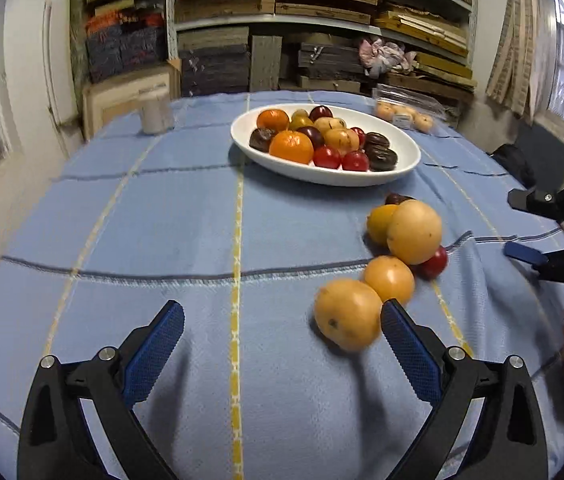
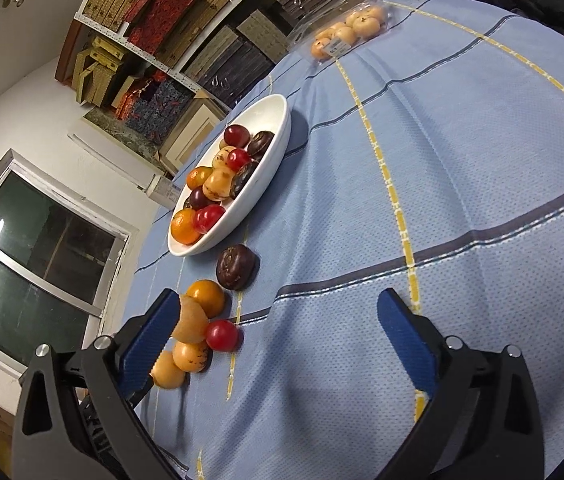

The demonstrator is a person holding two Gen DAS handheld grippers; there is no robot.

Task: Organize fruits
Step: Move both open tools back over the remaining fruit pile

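Yellow-orange fruit (image 1: 347,314) lies lower right of centre on the bench (image 1: 162,220), touching the inner face of the released left gripper's (image 1: 282,340) right finger; right gripper (image 2: 278,334) likewise released, farther off.

White bowl (image 1: 409,168), blue, seemingly yellow-striped cloth (image 1: 162,220)

Both tools: black frames, blue ribbed pads (image 1: 154,356), silver screws (image 2: 453,342)

No legible text appears in either view. The label (image 2: 335,45) on the clear fruit pack (image 2: 345,26), beyond the white bowl (image 2: 278,120), is too small to read.
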